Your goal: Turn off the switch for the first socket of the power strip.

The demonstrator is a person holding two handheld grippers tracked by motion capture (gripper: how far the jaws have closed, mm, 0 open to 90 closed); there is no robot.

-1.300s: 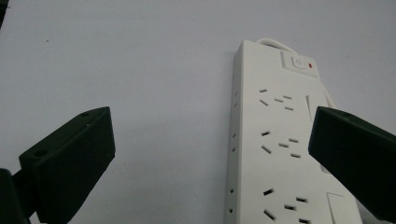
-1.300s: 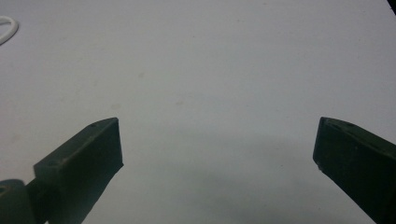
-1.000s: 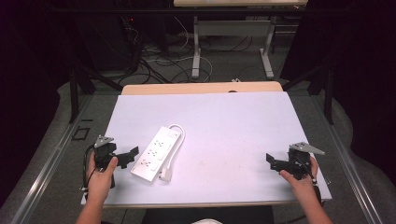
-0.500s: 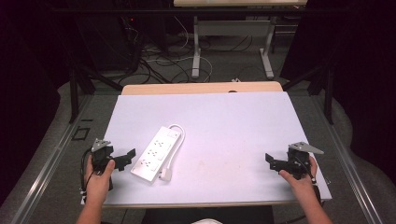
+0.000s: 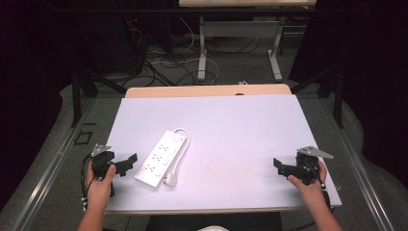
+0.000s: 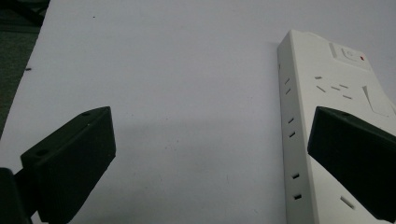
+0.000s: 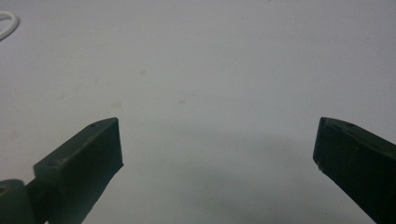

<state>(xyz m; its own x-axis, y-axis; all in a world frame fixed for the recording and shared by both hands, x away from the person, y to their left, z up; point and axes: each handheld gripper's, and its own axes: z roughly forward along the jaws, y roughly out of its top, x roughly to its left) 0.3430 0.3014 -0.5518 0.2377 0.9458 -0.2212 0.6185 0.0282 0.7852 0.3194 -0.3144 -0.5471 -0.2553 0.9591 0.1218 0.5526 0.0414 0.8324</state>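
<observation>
Where the white table [image 5: 231, 130] meets its near left corner, the left gripper [image 5: 126, 162] is held low in a hand [image 5: 98, 187], its jaws spread wide with nothing between them. A white power strip [image 5: 159, 158] is laid at a slant on the left half of the table, just beside that gripper, its far end turned toward the middle. From that far end a white cord [image 5: 181, 139] is looped round and run back along the strip's right side to a plug [image 5: 170, 180] lying near the strip's near end.

In the left gripper view the power strip [image 6: 322, 116] is seen along the right side, with rows of sockets and a switch with a small red light at its far end. The right jaw is set over the strip's near part, though whether it touches cannot be told; the left jaw is placed over bare table [image 6: 163, 93].

At the near right corner the right gripper [image 5: 284, 166] is held in the other hand [image 5: 308, 185], well apart from the strip. Its jaws are likewise spread wide and nothing is pinched. In the right gripper view bare table [image 7: 210, 70] is seen between the two jaws, and a short curve of the white cord [image 7: 7, 23] is caught at the top left corner.
</observation>
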